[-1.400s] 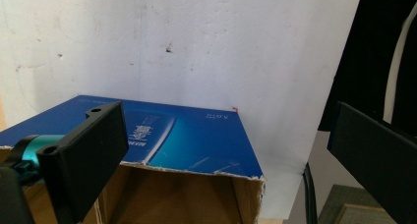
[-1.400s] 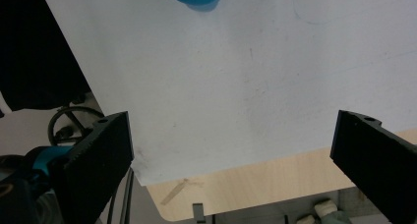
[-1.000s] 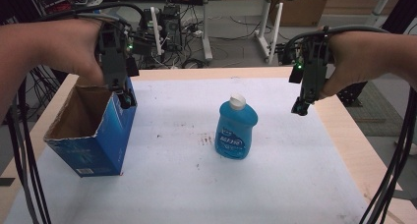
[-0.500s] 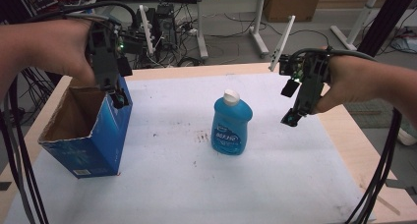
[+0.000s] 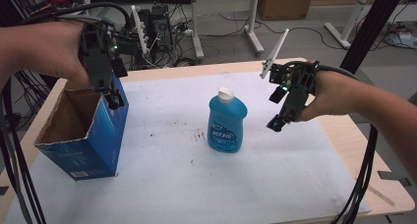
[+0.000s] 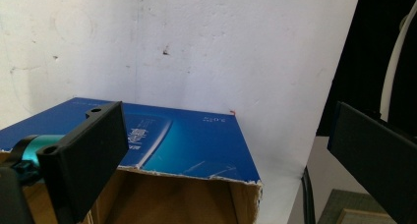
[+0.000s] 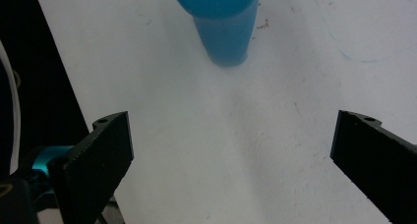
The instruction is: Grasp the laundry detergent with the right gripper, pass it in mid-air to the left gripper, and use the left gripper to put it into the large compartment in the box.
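Observation:
A blue bottle (image 5: pixel 226 123) with a white cap stands upright in the middle of the white table sheet (image 5: pixel 255 184). My right gripper (image 5: pixel 276 123) hangs open a little to the right of it, tips pointing down and left. In the right gripper view the bottle (image 7: pixel 223 32) is straight ahead, beyond the wide-open jaws of the right gripper (image 7: pixel 233 118), which hold nothing. At the left stands an open-topped blue cardboard box (image 5: pixel 93 135). My left gripper (image 5: pixel 114 102) hovers at its far right corner. The left gripper (image 6: pixel 223 116) is open above the box (image 6: pixel 187 140).
The table's wooden rim (image 5: pixel 378 184) runs along the right and far sides. Black cables (image 5: pixel 361 180) trail from the right gripper off the front right. Beyond the far edge are desk legs (image 5: pixel 253 25) and tangled wires on the floor.
My right gripper has dropped lower and come leftward, closer to the bottle. The left gripper has stayed over the box's far right corner.

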`<state>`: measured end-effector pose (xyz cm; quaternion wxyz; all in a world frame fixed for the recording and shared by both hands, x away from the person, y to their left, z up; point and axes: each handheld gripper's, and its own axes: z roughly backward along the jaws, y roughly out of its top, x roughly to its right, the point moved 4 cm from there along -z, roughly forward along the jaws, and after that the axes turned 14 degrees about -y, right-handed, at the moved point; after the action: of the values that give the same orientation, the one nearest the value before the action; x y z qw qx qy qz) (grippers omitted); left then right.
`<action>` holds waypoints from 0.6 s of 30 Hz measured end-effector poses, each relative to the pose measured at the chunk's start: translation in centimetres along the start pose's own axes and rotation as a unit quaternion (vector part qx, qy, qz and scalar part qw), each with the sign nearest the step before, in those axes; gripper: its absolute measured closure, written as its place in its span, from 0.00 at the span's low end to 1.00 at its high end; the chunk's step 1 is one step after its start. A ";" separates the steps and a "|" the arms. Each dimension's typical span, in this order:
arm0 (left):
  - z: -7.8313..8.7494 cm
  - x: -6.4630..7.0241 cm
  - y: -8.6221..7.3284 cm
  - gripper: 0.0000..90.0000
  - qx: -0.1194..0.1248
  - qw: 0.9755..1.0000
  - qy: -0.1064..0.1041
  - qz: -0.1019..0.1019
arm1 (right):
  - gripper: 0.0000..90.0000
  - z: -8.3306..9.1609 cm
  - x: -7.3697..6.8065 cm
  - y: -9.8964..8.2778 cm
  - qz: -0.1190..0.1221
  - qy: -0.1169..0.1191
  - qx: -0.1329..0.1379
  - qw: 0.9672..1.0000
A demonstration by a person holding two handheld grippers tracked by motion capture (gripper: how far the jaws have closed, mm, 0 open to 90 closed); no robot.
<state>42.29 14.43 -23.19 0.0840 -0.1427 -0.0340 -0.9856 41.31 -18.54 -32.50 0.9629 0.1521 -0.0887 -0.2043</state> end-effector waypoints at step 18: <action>0.1 0.3 -0.1 0.02 -0.001 1.000 0.002 -0.006 | 0.01 -5.0 -1.1 -0.8 -0.055 0.023 0.079 0.995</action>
<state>42.00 14.46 -23.02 0.0780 -0.1412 -0.0334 -0.9863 41.22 -17.47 -37.56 0.9371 0.2368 -0.0736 -0.2457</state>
